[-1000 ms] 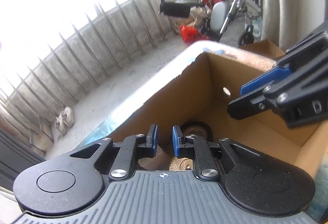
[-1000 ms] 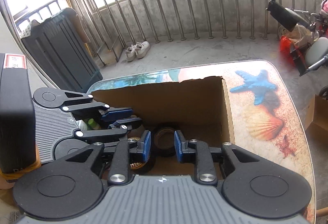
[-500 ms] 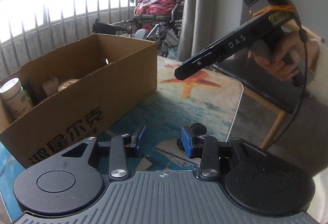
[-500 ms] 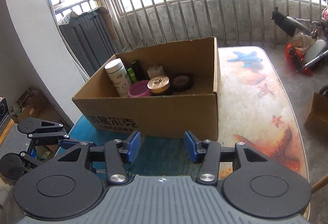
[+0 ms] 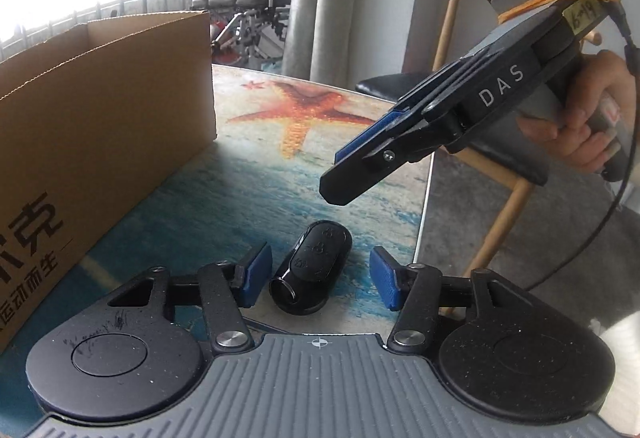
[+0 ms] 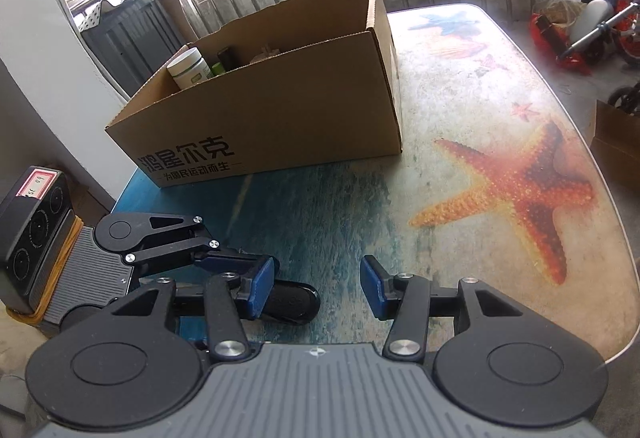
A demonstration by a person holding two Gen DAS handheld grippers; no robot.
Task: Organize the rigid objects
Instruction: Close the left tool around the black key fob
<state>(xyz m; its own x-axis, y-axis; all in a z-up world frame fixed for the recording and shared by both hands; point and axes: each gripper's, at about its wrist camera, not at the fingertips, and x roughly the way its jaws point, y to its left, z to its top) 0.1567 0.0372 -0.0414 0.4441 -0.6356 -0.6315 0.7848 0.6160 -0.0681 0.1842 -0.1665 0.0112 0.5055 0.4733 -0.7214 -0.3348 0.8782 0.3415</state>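
Observation:
A small black cylindrical device with buttons (image 5: 310,270) lies on the sea-print table (image 5: 256,173) between the pads of my left gripper (image 5: 320,278). Its jaws are opening, and the pads stand clear of the device on both sides. My right gripper (image 5: 352,173) hovers just beyond it, tilted down, held by a hand at the right. In the right wrist view the right gripper (image 6: 316,286) is open over bare table. The device (image 6: 292,302) sits at its left finger, with the left gripper (image 6: 240,266) coming in from the left. The open cardboard box (image 6: 280,109) stands further back.
The box holds a white bottle (image 6: 188,69) and other small items. The table's rounded edge (image 6: 624,278) runs close on the right, with a wooden chair (image 5: 460,97) beside it. Balcony railing, a wheelchair and bikes stand behind.
Both grippers pulled back out of the box and came down low over the near part of the table. Their jaws widened. The black device now lies between the left gripper's pads.

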